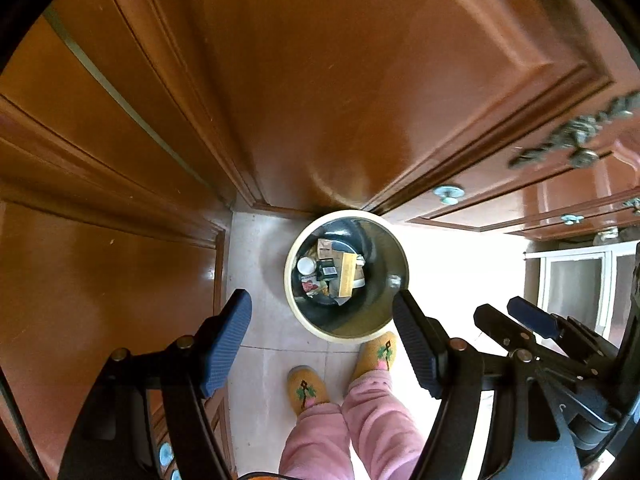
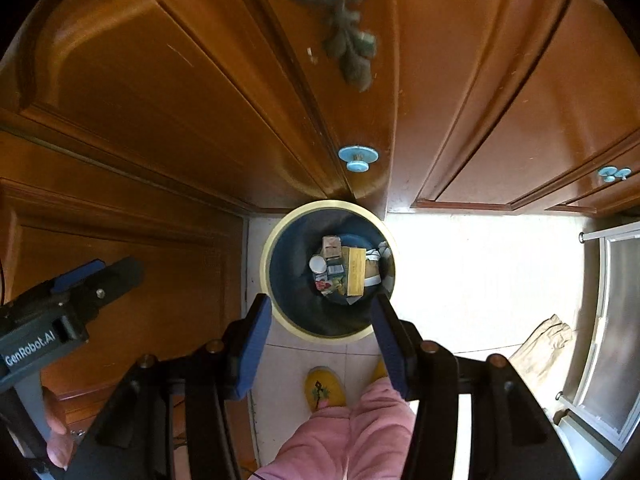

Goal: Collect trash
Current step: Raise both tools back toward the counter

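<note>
Brown wooden cabinet doors [image 2: 168, 92] filled the upper part of both wrist views, and pale floor tiles [image 2: 480, 272] lay below them, very bright at the right. At the middle of each frame stood the round trash bin [image 1: 304, 322], touching or almost touching the cabinet foot, with boxes, a small white cup and wrappers [image 2: 344, 270] already lying at its bottom.

Both grippers pointed nearly straight down over the bin. The left gripper [image 1: 322, 330] had its jaws wide apart with nothing between them. The right gripper [image 2: 322, 334] also stood open and empty.

I judged that the drop into the bin was done. To do it well, each gripper should be centred over the mouth before releasing, so nothing hits the cream rim.

For moving away, the free room was to the right and toward the lower edge. The person's yellow slippers [image 1: 306, 390] stood just beside the bin, and the two grippers were close together.
</note>
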A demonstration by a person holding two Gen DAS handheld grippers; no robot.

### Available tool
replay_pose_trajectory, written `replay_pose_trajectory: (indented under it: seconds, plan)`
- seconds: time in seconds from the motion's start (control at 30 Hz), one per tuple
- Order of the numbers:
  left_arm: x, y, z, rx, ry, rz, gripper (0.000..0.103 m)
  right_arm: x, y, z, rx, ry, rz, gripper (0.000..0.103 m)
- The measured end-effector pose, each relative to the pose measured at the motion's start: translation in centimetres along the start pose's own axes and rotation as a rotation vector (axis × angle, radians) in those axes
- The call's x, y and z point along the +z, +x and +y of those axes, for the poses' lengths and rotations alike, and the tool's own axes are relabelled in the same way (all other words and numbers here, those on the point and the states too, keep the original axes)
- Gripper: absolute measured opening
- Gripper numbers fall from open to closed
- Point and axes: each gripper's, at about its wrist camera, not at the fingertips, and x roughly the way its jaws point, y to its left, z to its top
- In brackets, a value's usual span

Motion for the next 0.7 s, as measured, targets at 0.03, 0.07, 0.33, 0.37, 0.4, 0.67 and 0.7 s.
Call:
replay_pose_trajectory:
  seconds: [0.03, 0.07, 0.33, 0.37, 0.4, 0.67, 0.7]
  plan:
    - [-0.2, -0.7, -0.3, -0.003, 0.005, -0.001, 0.071, -0.2, -0.7, 0.0, 0.001, 0.002, -0.005, 0.052]
    - [-0.4, -1.4, -0.5, -0.006, 0.012, -0.002, 0.071, -0.3, -1.5, 0.1, 0.002, 0.005, -0.009, 0.052]
    - [-2.0, -8.0, -2.3, -0.016, 0.052, 0.023, 0.078, -2.1, -8.4, 0.7, 0.000, 0.028, -0.047, 0.052]
    - [-2.2, -9.0, -2.5, -0.021, 0.059, 0.026, 0.078, -2.3, -9.5, 0.8, -0.002, 0.030, -0.055, 0.052]
    - [-2.4, -9.9, -2.8, -0.026, 0.066, 0.026, 0.078, -2.5, -10.4, 0.9, -0.003, 0.031, -0.063, 0.052]
    - [-3.2, -18.5, -5.3, -0.072, 0.160, -0.050, 0.078, -4.2, -19.9, 1.5, -0.010, 0.030, -0.183, 0.052]
    - [-3.2, -19.5, -5.6, -0.078, 0.173, -0.065, 0.078, -4.4, -20.9, 1.6, -0.011, 0.033, -0.198, 0.052]
